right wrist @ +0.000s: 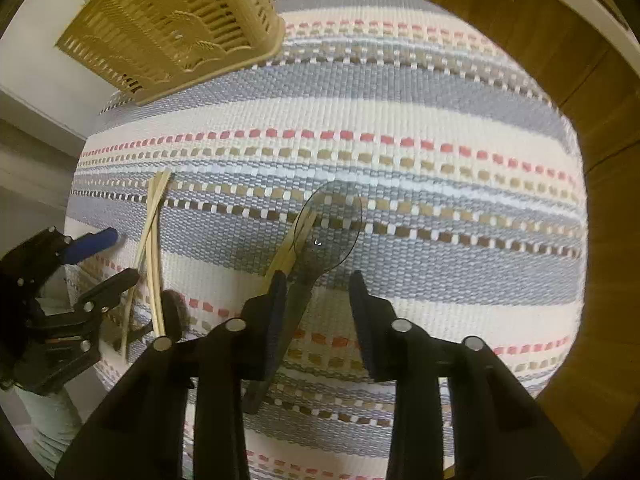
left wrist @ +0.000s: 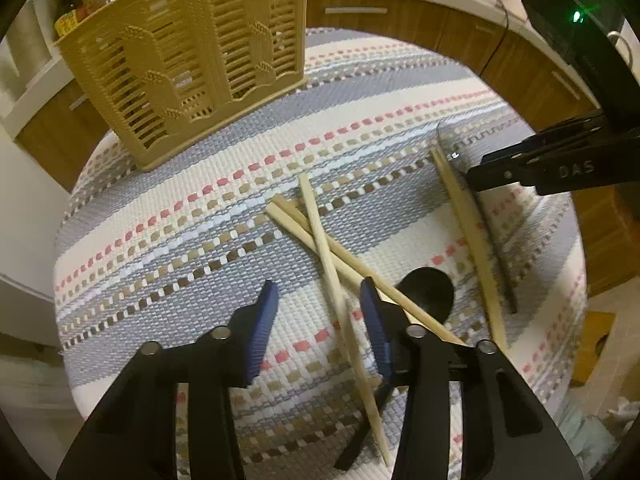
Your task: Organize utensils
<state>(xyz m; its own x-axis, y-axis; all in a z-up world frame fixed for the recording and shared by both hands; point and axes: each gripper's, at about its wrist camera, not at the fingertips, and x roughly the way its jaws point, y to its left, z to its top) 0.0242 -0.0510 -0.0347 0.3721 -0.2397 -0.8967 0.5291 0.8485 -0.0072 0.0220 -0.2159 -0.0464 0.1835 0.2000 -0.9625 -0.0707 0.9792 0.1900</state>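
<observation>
A beige slotted utensil holder [left wrist: 188, 56] stands at the far left of a striped woven mat [left wrist: 200, 216]; it also shows in the right wrist view [right wrist: 176, 20]. Three pale chopsticks [left wrist: 324, 248] lie crossed in front of my open left gripper [left wrist: 320, 312]. A black spoon [left wrist: 430, 290] lies under them by my right finger. Another chopstick pair [left wrist: 468, 232] lies to the right. My right gripper [right wrist: 318, 300] is open over a clear smoky spoon [right wrist: 332, 228] and that chopstick pair [right wrist: 290, 248].
Wooden cabinet fronts [left wrist: 400, 20] with a white counter run behind the mat. Bottles [left wrist: 72, 0] stand behind the holder. My left gripper shows at the left of the right wrist view [right wrist: 100, 260].
</observation>
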